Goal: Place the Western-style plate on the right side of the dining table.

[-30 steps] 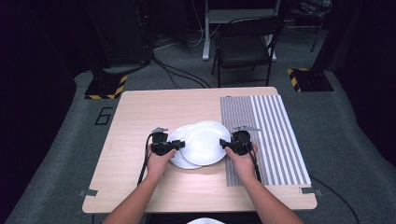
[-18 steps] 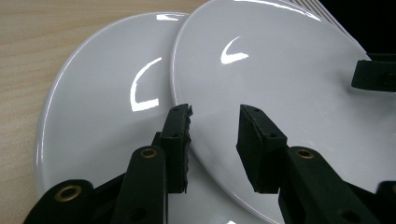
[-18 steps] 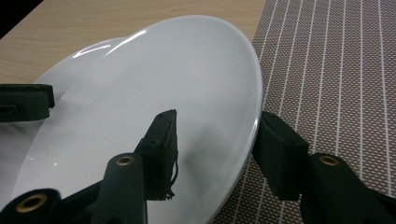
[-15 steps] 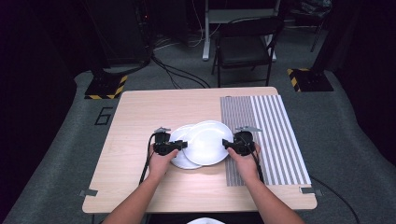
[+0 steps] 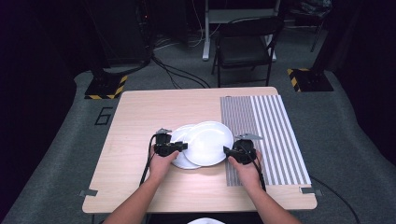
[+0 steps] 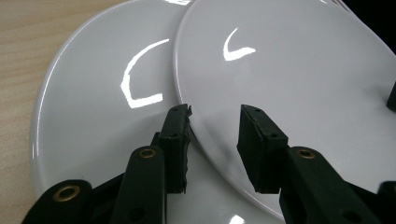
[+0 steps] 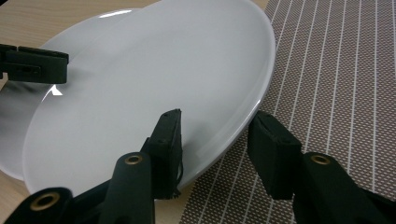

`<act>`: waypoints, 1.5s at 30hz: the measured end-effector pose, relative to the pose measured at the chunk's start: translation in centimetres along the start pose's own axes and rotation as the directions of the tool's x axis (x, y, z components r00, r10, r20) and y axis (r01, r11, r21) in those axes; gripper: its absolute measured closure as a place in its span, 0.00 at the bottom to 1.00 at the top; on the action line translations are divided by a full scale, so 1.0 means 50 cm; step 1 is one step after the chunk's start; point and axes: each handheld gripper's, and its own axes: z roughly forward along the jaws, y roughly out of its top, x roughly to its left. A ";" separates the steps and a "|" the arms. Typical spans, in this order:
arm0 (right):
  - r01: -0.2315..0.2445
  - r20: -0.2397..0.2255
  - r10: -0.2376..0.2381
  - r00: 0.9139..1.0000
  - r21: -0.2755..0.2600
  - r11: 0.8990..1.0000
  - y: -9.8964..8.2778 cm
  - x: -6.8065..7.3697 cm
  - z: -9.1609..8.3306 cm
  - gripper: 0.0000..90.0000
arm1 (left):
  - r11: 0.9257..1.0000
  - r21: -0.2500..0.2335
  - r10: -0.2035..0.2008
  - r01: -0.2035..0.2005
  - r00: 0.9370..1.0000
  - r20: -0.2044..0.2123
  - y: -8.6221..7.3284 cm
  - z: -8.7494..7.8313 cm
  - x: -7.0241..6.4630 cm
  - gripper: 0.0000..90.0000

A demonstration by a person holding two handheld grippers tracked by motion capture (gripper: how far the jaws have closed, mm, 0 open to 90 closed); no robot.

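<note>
Two white plates overlap on the wooden table (image 5: pixel 140 116). The upper plate (image 5: pixel 208 142) leans on the lower plate (image 5: pixel 180 136) and its right rim reaches over the striped mat (image 5: pixel 271 135). My left gripper (image 5: pixel 184 147) sits at the upper plate's left rim; in the left gripper view that rim (image 6: pixel 201 135) runs between the jaws of the left gripper (image 6: pixel 215 126). My right gripper (image 5: pixel 226 150) is at the right rim. Its jaws have just been closing, and the right gripper (image 7: pixel 215 130) has the upper plate (image 7: pixel 154 84) between them, one above, one below.
The grey striped mat covers the table's right third. A black folding chair (image 5: pixel 245 46) stands beyond the far edge, with cables and stands on the floor. The person's forearms come in from the near edge. The left gripper (image 7: pixel 32 63) appears across the plate in the right gripper view.
The upper plate and both grippers have shifted slightly to the right, so the plate's right rim now lies over the mat's edge.
</note>
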 end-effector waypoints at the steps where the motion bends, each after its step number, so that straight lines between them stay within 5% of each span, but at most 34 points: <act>1: -0.004 0.000 0.004 1.000 0.000 1.000 0.000 -0.001 0.000 0.61 | 1.000 -0.001 0.001 -0.001 1.000 0.002 0.000 0.000 0.000 0.71; 19: -0.007 0.012 0.008 1.000 -0.020 1.000 -0.004 -0.015 -0.014 0.63 | 1.000 0.001 0.024 -0.024 1.000 0.017 -0.004 0.010 -0.015 0.70; 30: -0.085 -0.017 0.084 0.996 -0.026 0.996 -0.024 -0.032 -0.006 0.62 | 0.999 -0.011 0.033 -0.033 0.999 0.007 -0.006 0.006 -0.025 0.65; 45: -0.122 -0.043 0.121 0.992 -0.032 0.992 -0.045 -0.033 0.000 0.56 | 0.999 -0.014 0.036 -0.036 0.999 0.028 -0.018 0.015 -0.057 0.55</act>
